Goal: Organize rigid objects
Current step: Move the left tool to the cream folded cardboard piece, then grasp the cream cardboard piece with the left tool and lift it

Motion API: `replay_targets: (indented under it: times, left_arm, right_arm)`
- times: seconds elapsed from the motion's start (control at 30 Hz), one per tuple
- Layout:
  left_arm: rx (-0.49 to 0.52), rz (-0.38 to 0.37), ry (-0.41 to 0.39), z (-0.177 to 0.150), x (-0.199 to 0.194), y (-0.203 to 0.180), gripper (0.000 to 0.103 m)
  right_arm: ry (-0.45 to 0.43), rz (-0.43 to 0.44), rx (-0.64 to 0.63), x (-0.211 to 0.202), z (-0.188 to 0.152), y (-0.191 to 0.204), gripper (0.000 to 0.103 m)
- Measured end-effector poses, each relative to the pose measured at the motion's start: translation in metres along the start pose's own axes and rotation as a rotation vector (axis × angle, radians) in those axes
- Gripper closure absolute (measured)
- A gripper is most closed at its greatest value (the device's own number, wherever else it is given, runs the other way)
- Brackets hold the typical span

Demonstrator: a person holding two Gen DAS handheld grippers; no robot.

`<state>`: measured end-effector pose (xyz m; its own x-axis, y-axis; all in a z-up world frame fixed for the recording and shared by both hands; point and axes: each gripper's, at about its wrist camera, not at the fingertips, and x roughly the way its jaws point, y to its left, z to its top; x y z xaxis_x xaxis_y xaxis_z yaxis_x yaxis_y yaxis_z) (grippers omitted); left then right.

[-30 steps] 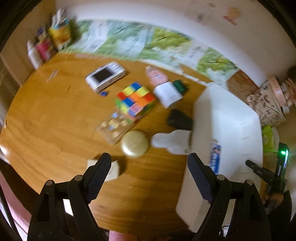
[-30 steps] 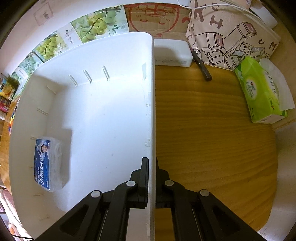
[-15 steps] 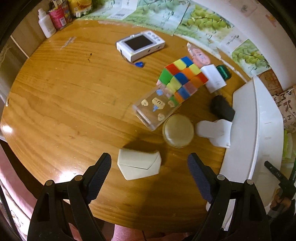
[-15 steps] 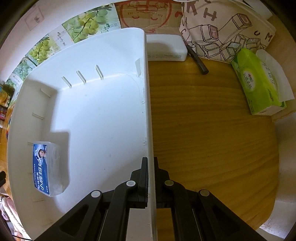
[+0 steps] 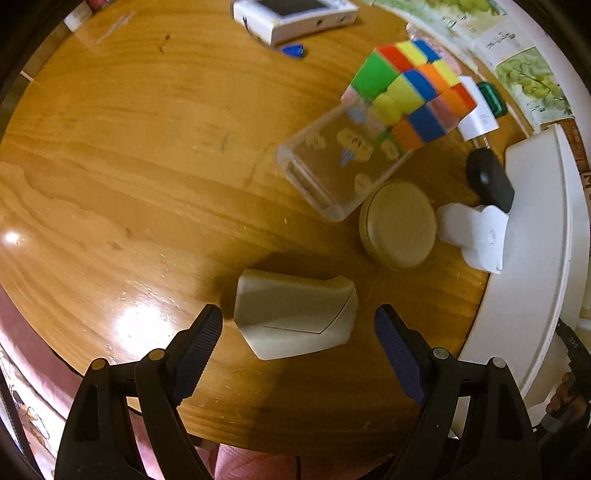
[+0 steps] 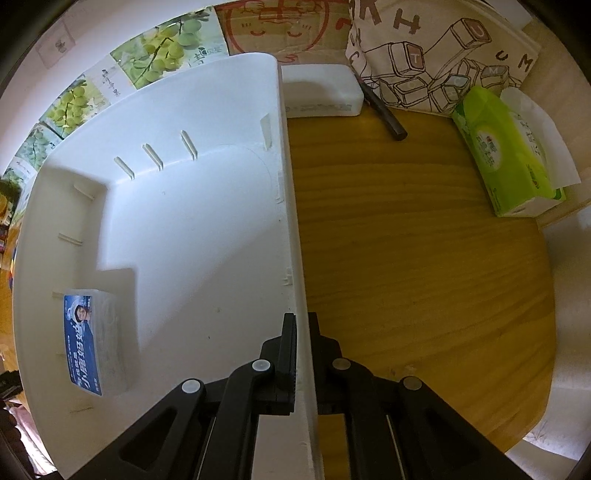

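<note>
My left gripper (image 5: 298, 321) is open, its fingers on either side of a cream wedge-shaped box (image 5: 295, 317) lying on the round wooden table (image 5: 129, 166); they do not touch it. Beyond lie a round tan tin (image 5: 399, 225), a clear case (image 5: 332, 162), a coloured cube (image 5: 410, 96), a white plastic piece (image 5: 472, 236) and a black object (image 5: 489, 179). My right gripper (image 6: 301, 332) is shut on the right wall of the white bin (image 6: 291, 206), which holds a blue-labelled packet (image 6: 83, 343). The bin also shows at the right in the left wrist view (image 5: 532, 258).
A white handheld device (image 5: 295, 14) and a small blue piece (image 5: 294, 50) lie at the table's far side. Right of the bin are a green tissue pack (image 6: 506, 155), a white box (image 6: 321, 90), a black pen (image 6: 384, 110) and a printed bag (image 6: 436, 48).
My left gripper has swung down and moved in over the table, so the cream box now lies between its fingers. My right gripper stays clamped on the bin wall.
</note>
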<state>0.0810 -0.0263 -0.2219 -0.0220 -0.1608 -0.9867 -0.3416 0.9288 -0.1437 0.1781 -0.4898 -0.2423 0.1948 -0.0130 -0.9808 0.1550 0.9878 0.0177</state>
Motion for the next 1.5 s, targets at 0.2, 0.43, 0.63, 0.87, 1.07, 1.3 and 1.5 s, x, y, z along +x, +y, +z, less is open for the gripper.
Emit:
replay_targets:
  times: [0.2, 0.43, 0.63, 0.87, 1.07, 1.3, 1.5]
  left_arm:
    - [0.009, 0.004, 0.011, 0.004, 0.003, -0.002, 0.019]
    - [0.024, 0.034, 0.011, 0.027, -0.003, -0.010, 0.035]
    - [0.026, 0.028, 0.021, 0.025, -0.006, -0.011, 0.036]
    - [0.095, 0.030, -0.037, 0.017, -0.033, -0.031, 0.036]
    - [0.207, 0.030, -0.131, 0.012, -0.066, -0.062, 0.036]
    - [0.359, -0.003, -0.216, -0.009, -0.099, -0.104, 0.036]
    - [0.500, -0.037, -0.270, -0.031, -0.118, -0.150, 0.036]
  right_arm:
    - [0.000, -0.009, 0.006, 0.000, 0.000, 0.000, 0.097]
    - [0.002, -0.009, 0.007, 0.000, -0.002, 0.002, 0.097]
    - [0.005, -0.013, -0.006, -0.002, -0.002, 0.003, 0.097]
    - [0.008, -0.011, -0.036, -0.002, -0.007, 0.007, 0.097]
    - [0.000, 0.002, -0.043, -0.003, -0.013, 0.008, 0.098]
    - [-0.002, 0.024, -0.074, -0.007, -0.022, 0.008, 0.100]
    - [-0.006, 0.039, -0.092, -0.011, -0.033, 0.009, 0.100]
